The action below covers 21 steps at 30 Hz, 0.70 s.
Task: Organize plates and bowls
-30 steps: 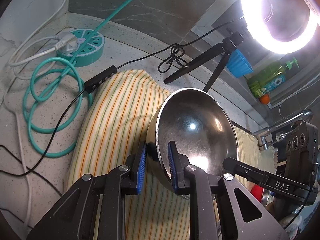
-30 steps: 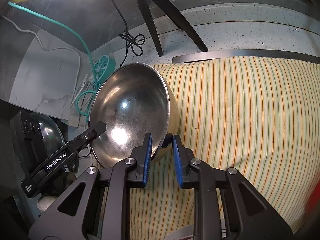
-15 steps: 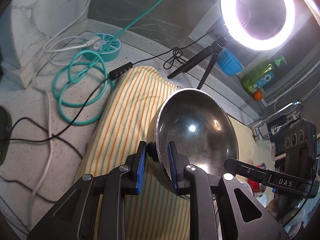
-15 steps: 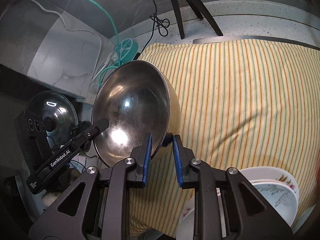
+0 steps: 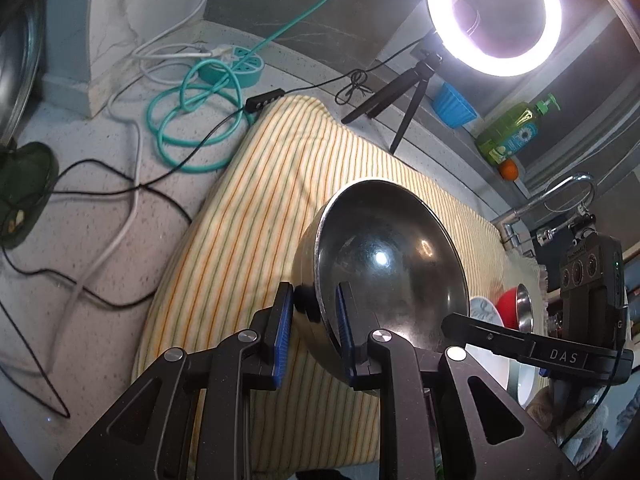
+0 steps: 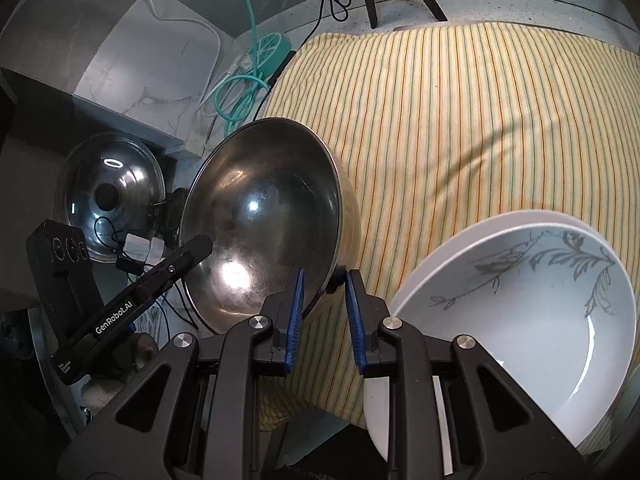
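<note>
From my left gripper (image 5: 311,332), I see its blue-padded fingers (image 5: 281,334) clamped on the near left rim of a steel bowl (image 5: 390,264), one pad outside the wall and one inside. The bowl is tilted and held above a yellow striped cloth (image 5: 280,184) on the speckled counter (image 5: 100,248). Only this view shows the coiled teal cable (image 5: 192,120) far left, the lit ring light (image 5: 494,20) on its tripod at the far right, a green soap bottle (image 5: 516,128) and the tap (image 5: 560,196). Low on the right, past the bowl, sit a red bowl (image 5: 506,300) and a small steel bowl (image 5: 525,308).

From my right gripper (image 6: 322,320), the fingers (image 6: 295,318) pinch the same steel bowl (image 6: 264,220) at its near right rim. Only this view shows a pot lid (image 6: 110,184) on the left and, near right, a white floral bowl (image 6: 520,320) resting in a white plate (image 6: 460,240).
</note>
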### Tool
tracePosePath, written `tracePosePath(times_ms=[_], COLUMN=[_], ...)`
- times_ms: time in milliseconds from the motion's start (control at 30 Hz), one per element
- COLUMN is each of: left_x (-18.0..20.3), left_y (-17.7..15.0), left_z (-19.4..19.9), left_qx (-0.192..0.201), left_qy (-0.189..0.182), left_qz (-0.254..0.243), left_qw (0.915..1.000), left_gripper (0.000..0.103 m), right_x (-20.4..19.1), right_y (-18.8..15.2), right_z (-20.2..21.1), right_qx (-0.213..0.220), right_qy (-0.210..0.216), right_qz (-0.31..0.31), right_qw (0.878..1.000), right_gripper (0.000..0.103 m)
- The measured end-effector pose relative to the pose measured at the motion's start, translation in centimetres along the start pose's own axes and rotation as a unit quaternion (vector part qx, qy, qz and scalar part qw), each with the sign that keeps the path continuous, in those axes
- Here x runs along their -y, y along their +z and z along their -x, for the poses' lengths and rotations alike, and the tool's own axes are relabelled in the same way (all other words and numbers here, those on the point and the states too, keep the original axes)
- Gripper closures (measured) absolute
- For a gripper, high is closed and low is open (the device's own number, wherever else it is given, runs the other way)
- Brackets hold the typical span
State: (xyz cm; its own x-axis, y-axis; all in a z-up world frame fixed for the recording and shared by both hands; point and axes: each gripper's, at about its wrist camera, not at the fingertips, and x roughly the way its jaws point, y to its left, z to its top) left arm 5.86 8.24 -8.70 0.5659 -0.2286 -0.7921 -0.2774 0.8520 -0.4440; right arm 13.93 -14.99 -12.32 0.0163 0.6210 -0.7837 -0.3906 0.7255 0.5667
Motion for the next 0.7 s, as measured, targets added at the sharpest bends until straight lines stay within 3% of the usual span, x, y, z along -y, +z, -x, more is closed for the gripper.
tracePosePath(times_ms=[700], left_x=[-1.5], left_y=[-3.5], left_z=[0.3], left_qx=[-0.026], left_qy=[0.006], left_qz=[0.023], left_qw=[0.9994], left_gripper=[0.084], right_x=[-0.6], right_y=[-2.3], right_z=[-1.1], right_qx=[-0.013], right_qy=[-0.018], right_qz=[0.031], right_qw=[0.999], right_gripper=[0.081])
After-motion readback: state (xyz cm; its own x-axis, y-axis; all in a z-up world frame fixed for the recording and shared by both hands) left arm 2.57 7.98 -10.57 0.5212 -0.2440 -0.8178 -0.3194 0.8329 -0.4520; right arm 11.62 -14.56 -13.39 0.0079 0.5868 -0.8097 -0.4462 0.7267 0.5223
